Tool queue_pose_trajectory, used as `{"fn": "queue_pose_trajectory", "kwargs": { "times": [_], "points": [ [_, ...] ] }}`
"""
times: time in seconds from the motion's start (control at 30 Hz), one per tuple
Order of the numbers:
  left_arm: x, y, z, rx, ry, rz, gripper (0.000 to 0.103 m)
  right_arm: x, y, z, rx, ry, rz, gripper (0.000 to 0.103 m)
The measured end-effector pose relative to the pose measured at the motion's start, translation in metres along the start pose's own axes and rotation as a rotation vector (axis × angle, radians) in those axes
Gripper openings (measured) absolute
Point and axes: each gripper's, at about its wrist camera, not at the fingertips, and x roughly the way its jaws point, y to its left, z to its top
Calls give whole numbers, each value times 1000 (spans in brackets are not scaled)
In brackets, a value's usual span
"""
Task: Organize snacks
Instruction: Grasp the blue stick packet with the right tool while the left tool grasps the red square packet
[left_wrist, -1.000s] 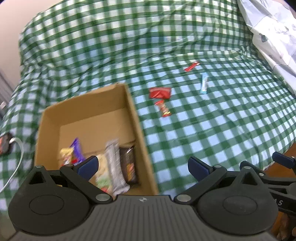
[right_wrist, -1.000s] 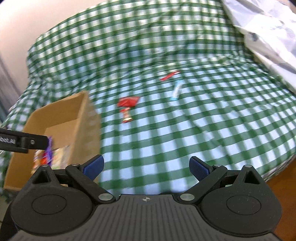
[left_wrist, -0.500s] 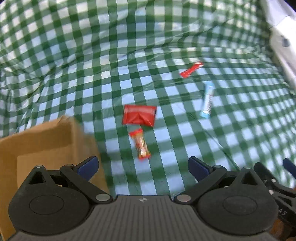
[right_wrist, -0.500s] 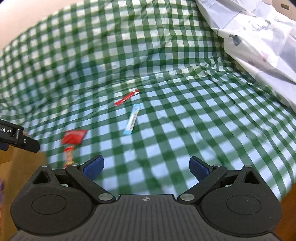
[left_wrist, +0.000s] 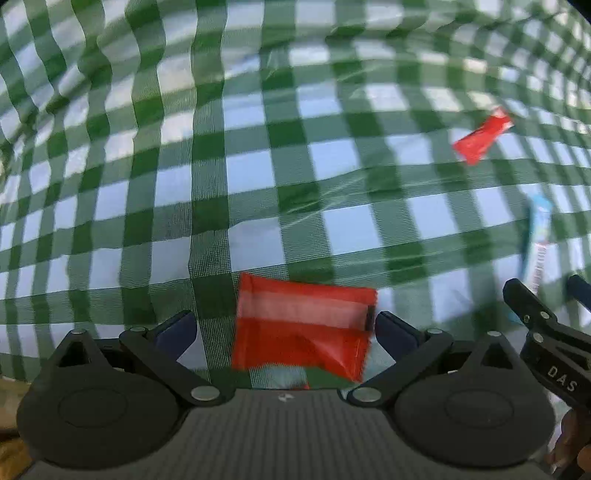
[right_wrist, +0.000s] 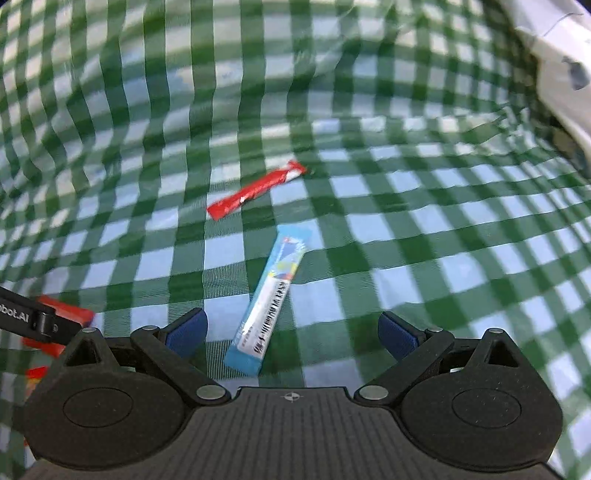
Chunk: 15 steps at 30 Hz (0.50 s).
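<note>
Two claws: both are spread wide over a green-and-white checked cloth, each low over a snack.
Left claw: open, blue-padded fingers on either side of a red square packet; the right pad sits just beside the packet's right edge, the left pad stands a little apart from its left edge. Contact cannot be told.
Red square packet: flat on the cloth, slightly tilted, a pale band across its upper half; its lower edge is hidden behind the claw body.
Right claw: open, with the lower end of a light blue stick sachet between its fingers, nearer the left one, touching neither.
Light blue stick sachet: flat on the cloth, lying on a slant, its upper end leaning right; printed text too blurred to read. In the left view it shows at the right edge, partly behind the right claw's finger.
Red stick sachet: on the cloth beyond the blue one, slanted, near it but apart; also seen far right in the left view.
White printed fabric: bunched at the top right corner, on the checked cloth.
Left edge of the right view: part of the left claw crosses the red square packet.
</note>
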Motion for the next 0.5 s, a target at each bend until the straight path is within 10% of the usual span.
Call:
{"fn": "queue_pose_trajectory", "kwargs": {
  "times": [0.2,0.27,0.33,0.5],
  "points": [
    [3,11,1,-27,-18,-35,100,15,9,-8,-72,-64,-58,101],
    [-6,13,0,-51,-47,-43,79,10,10,-9,-99,-77,-58,80],
    [-17,16,0,-62,-68,-42,70,1,15,-10,-138,-90,-20,21],
    [-52,19,-14,-40,-135,-84,68,-9,18,-10,-150,-54,-37,16]
  ]
}}
